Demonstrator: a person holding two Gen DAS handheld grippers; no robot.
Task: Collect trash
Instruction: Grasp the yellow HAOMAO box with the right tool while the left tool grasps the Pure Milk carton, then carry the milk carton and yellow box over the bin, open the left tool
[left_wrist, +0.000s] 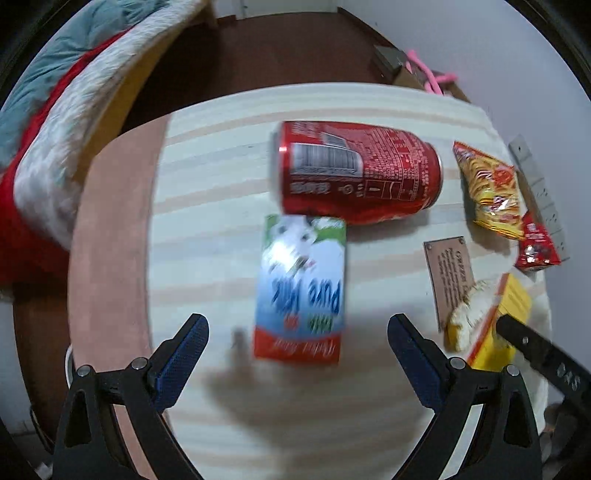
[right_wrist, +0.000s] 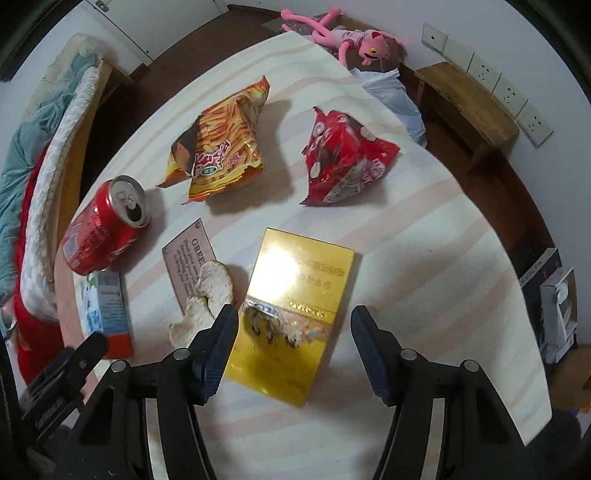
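Both claws, left gripper over the blue-and-red milk carton and right gripper over the flat gold cardboard box, hang released; nothing looks collected yet.

Striped table, can, milk carton, gold box

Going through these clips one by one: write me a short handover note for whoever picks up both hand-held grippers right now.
Left hand-held gripper: open, empty, above the milk carton.
Right hand-held gripper: open, straddling the gold box, not gripping it.
On the striped table: red can on its side, yellow snack bag, red wrapper, bread piece.
Done: nothing collected yet.
Left: all of it; a white plastic bag hangs at the far edge.
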